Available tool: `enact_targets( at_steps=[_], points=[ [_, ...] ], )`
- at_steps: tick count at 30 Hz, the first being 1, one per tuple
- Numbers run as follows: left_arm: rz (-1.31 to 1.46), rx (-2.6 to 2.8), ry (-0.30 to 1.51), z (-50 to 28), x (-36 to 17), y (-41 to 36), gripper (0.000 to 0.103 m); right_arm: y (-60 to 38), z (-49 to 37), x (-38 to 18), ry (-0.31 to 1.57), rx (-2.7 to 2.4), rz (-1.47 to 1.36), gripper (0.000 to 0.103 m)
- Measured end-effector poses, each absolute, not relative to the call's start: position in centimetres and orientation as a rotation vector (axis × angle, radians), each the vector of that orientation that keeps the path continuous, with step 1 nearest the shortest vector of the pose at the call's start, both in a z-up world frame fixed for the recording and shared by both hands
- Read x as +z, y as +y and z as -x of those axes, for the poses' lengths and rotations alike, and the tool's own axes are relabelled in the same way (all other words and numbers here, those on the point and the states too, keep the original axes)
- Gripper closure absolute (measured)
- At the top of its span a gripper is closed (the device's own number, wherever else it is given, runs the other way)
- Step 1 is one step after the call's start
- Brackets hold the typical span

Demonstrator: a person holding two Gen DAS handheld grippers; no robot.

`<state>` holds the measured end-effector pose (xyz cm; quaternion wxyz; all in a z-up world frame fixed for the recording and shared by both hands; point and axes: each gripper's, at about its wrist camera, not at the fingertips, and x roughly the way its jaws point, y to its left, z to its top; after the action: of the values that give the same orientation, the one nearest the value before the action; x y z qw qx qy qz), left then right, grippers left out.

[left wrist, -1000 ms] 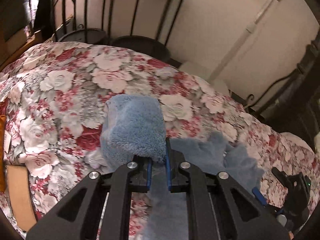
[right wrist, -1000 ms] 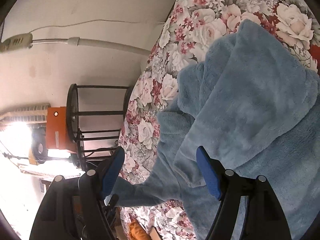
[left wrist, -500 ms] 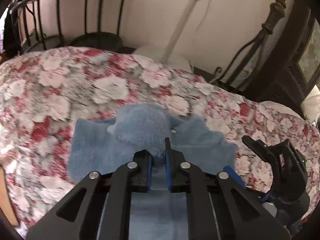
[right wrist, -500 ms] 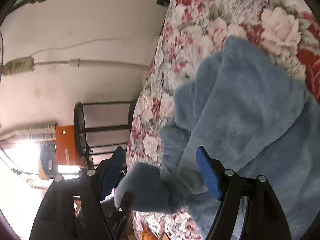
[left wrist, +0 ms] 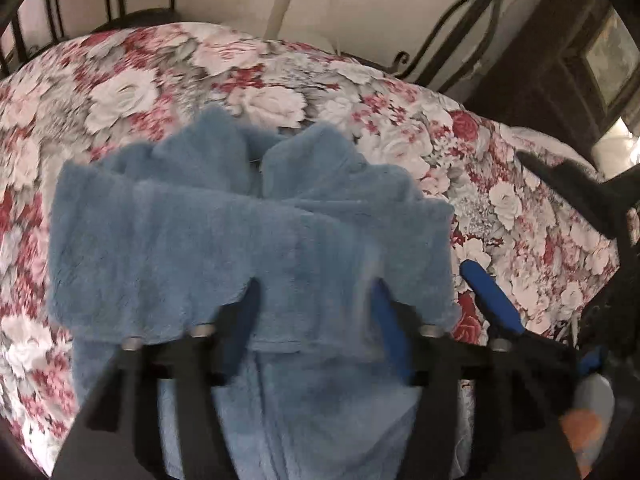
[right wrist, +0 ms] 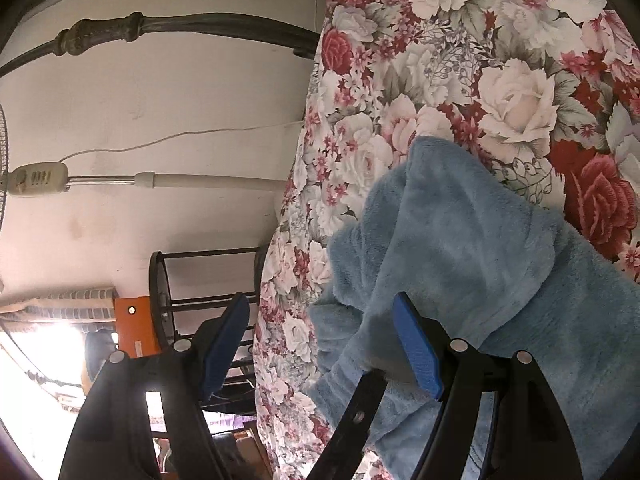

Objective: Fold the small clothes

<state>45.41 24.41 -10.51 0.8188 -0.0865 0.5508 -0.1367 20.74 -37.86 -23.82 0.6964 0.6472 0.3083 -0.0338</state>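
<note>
A blue fleece garment (left wrist: 240, 232) lies on the floral bedspread (left wrist: 132, 92), both sleeves folded across its body. My left gripper (left wrist: 316, 320) hovers just over the garment's middle, pointing steeply down. Its jaws are opening: the fleece lies under the gap and neither pad presses on it. In the right wrist view the same fleece (right wrist: 480, 248) fills the lower right. My right gripper (right wrist: 320, 328) stands open at the garment's edge, one finger (right wrist: 416, 348) over the fleece and the other off the bed side, gripping nothing.
A dark metal bed frame (left wrist: 460, 24) and a white wall rise behind the bed. A fan stand (right wrist: 120, 180) and a black wire rack (right wrist: 168, 280) stand beside the bed edge. Bare bedspread (right wrist: 500, 60) stretches beyond the garment.
The left gripper carried the pinched sleeve across and down onto the garment's body, then its jaws parted and let it go. The right gripper shifted slightly and stayed open.
</note>
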Motion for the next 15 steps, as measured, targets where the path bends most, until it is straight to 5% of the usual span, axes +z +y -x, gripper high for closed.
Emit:
enact_targets(
  at_steps=[2, 4, 11, 15],
  points=[
    [0.249, -0.270, 1.151, -44.8, -9.8, 26.7, 0.017, -37.7, -20.9, -23.8, 0.703, -0.079, -1.417, 0.028],
    [0.322, -0.177, 1.091, -44.4, -8.4, 30.4, 0.010, -37.0, -21.8, -23.5, 0.752, -0.061, -1.349, 0.028],
    [0.557, 0.169, 1.149, -45.0, -11.8, 41.0, 0.007, -34.9, -22.7, -23.9, 0.881, -0.120, -1.113, 0.031],
    [0.700, 0.204, 1.240, -45.8, -14.9, 43.5, 0.007, -36.2, -22.5, -26.4, 0.942, -0.198, -1.082, 0.042]
  ],
)
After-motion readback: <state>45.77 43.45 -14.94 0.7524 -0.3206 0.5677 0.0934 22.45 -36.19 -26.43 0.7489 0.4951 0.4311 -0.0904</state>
